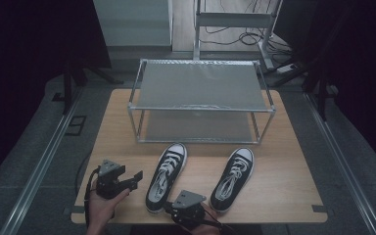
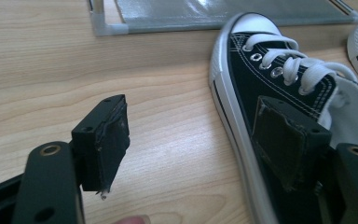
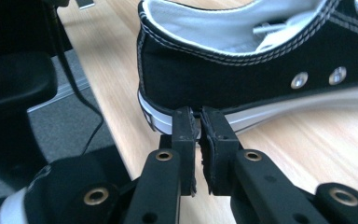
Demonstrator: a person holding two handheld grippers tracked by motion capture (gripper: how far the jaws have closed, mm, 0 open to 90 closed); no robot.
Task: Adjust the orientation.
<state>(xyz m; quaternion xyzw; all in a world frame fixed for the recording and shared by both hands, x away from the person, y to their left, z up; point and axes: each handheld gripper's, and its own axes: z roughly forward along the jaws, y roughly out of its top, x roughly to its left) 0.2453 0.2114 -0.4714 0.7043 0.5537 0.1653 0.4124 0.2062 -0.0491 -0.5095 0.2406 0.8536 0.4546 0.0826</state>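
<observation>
The left gripper (image 1: 136, 177), held in a hand (image 1: 100, 208) at about 7 o'clock in the high view, points toward 3 o'clock with jaws wide apart. The right gripper (image 3: 198, 120) sits near 6 o'clock, its jaws closed almost together on nothing.

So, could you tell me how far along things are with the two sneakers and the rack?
Nothing looks done: both shelves of the rack are bare, and the left sneaker and right sneaker lie on the table. The left gripper is open beside the left sneaker; the right gripper is shut near a heel. Any shelving remains.
</observation>
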